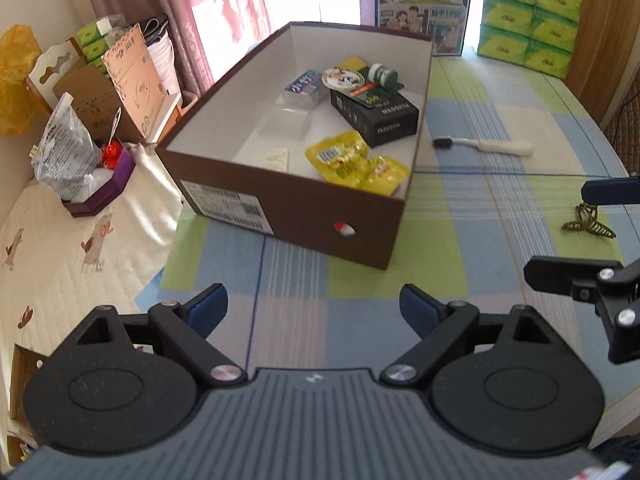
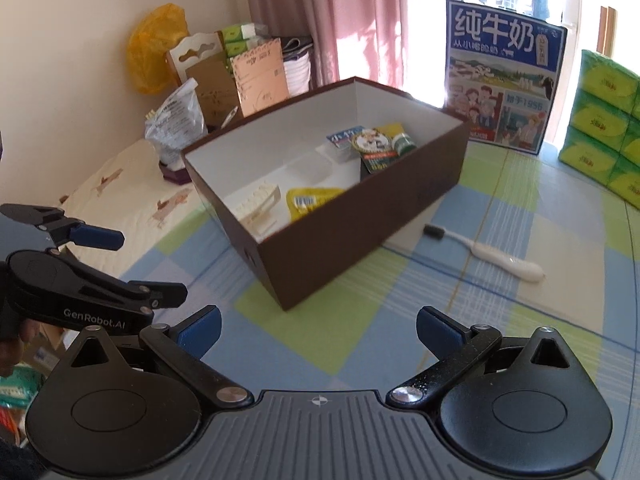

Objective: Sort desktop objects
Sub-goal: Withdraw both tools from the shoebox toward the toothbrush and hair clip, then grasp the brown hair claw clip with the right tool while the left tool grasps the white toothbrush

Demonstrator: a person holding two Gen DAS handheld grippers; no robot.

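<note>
Left wrist view first. Left gripper (image 1: 314, 308) hanging over the checked tablecloth (image 1: 460, 208), jaws spread wide, nothing between the blue pads. Straight ahead of the claw, the brown box (image 1: 304, 216), open-topped, white inside, long axis running away and slightly rightward from the fingers. Inside, nearest the claw, yellow sachets (image 1: 352, 162), crinkled and glossy; beyond them a black carton (image 1: 378, 118) lying flat, a green-capped bottle (image 1: 382, 74) on its side at the far end, a blue-and-white packet (image 1: 304, 88) to its left. Right of the box, well ahead of the right finger, a white toothbrush (image 1: 492, 146) flat on the cloth, long axis across the view, dark head pointing toward the box. Far right, right gripper (image 1: 592, 236) poking in, with a bronze hair claw (image 1: 586, 222) lying just past it between its fingers, apparently not touched.

Now the right wrist view. Right gripper (image 2: 318, 326) also gaping, pads empty. Box (image 2: 360, 240) dead ahead, one corner aimed at the claw. Toothbrush (image 2: 492, 254) ahead and right of the right finger, head toward the box, handle angling down and away to the right. Left gripper (image 2: 136, 264) entering at the left edge, fingers apart. Cream comb-like piece (image 2: 260, 200) in the box's near corner, too blurred to name surely.
</note>
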